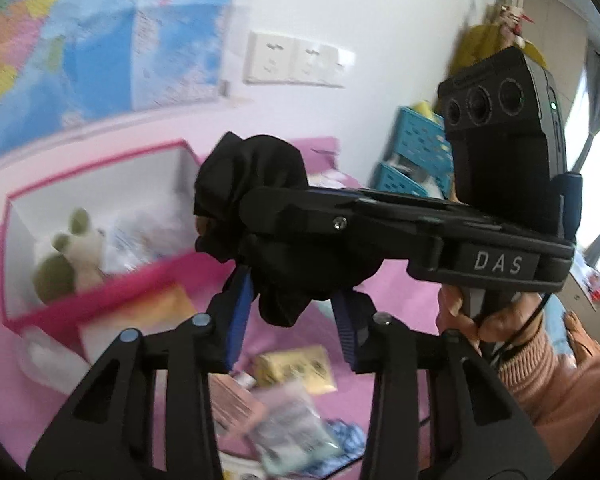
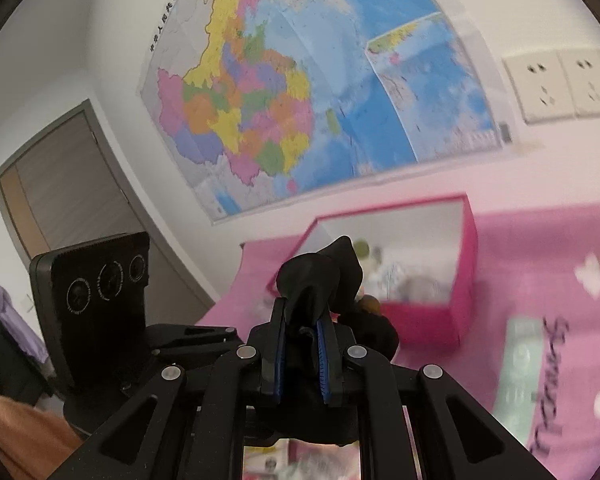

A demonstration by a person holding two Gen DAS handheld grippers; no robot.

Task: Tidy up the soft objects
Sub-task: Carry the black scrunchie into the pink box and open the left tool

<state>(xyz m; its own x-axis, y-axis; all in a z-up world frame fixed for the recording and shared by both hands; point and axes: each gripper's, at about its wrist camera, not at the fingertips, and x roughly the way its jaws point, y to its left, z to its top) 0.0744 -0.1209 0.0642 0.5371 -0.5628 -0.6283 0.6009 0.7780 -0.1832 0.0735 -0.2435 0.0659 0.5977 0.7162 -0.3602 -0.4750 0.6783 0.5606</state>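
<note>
A bunched black cloth (image 1: 252, 172) hangs in the air above the pink surface. My right gripper (image 1: 248, 224) comes in from the right, shut on the cloth's middle. In the right wrist view the right gripper (image 2: 302, 312) has its blue pads pinched on the black cloth (image 2: 320, 276), which sticks up past the fingertips. My left gripper (image 1: 292, 286) sits below, jaws apart, with the cloth's lower fold hanging between its blue pads (image 1: 240, 320); a gap shows by the right pad. Behind stands a pink box (image 1: 100, 296) holding a plush toy (image 1: 72, 248).
The pink box (image 2: 428, 320) stands open-topped on a pink sheet (image 2: 540, 280). Packets lie below the grippers: a yellow one (image 1: 296, 368) and a clear bag (image 1: 292, 432). Blue baskets (image 1: 416, 148) stack by the wall. A person's hand (image 1: 488, 320) holds the right gripper.
</note>
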